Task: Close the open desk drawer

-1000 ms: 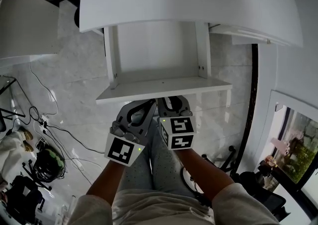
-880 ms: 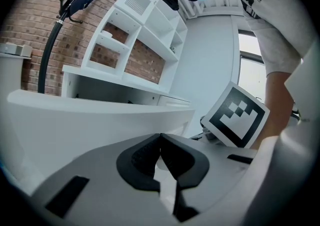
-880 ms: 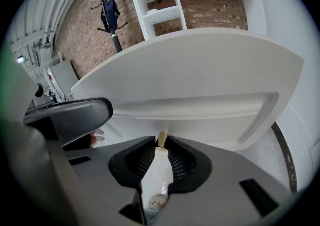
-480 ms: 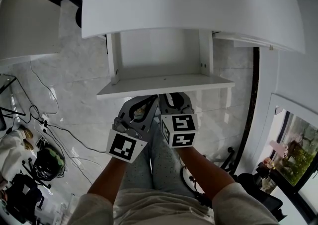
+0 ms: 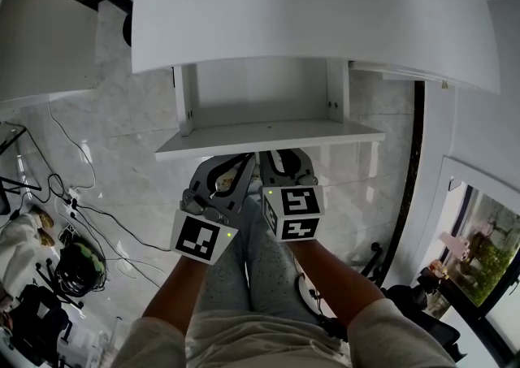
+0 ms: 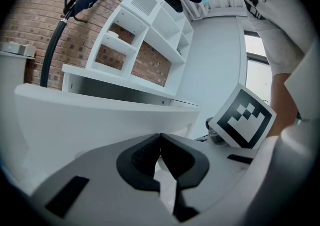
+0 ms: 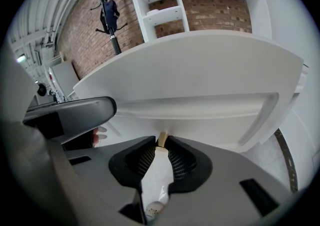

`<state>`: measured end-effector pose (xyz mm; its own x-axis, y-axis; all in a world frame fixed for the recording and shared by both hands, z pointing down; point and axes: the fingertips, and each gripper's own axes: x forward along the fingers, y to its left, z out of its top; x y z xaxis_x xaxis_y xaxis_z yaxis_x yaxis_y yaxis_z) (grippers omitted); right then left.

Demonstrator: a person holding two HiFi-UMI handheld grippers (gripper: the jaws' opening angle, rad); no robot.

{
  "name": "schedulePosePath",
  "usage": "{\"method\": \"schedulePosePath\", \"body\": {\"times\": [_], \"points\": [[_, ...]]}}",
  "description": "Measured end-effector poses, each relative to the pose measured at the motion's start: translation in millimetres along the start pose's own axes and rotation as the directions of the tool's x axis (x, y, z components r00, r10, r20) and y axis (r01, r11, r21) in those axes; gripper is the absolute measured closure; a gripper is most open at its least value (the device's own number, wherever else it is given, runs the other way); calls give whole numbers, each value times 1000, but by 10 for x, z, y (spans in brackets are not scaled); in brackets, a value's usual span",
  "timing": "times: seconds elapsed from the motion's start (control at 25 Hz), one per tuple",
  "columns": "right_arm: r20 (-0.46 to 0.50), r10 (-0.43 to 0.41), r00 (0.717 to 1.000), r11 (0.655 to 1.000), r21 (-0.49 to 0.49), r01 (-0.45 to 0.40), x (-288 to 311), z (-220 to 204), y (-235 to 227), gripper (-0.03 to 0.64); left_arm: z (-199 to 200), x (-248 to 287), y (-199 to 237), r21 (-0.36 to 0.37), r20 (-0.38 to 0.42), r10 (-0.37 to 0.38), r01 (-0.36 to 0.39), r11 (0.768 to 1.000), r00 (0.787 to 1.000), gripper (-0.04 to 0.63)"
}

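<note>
The drawer front (image 5: 268,140) should be pushed squarely inward by the closed left claw (image 5: 242,163) and barely parted right claw (image 5: 278,157).

quick headcount from my end: two grippers, my left gripper (image 5: 233,166) and my right gripper (image 5: 280,160). each has one marker cube, so two cubes: left cube (image 5: 201,238), right cube (image 5: 292,214). one white desk (image 5: 309,9), one open drawer (image 5: 268,137). one shelf unit (image 7: 162,14), one coat rack (image 7: 111,15). floor cables (image 5: 97,216) are too tangled to count.
</note>
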<state>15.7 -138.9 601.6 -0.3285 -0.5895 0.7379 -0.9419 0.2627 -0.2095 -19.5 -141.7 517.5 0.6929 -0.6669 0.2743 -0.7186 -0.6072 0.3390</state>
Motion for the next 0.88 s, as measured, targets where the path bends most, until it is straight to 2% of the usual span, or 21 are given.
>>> {"method": "schedulePosePath", "body": {"times": [0.88], "points": [[39, 13, 999, 1000, -12, -12, 304, 382, -106, 520, 153, 300, 388, 9, 20, 60, -60, 998, 998, 578]]}}
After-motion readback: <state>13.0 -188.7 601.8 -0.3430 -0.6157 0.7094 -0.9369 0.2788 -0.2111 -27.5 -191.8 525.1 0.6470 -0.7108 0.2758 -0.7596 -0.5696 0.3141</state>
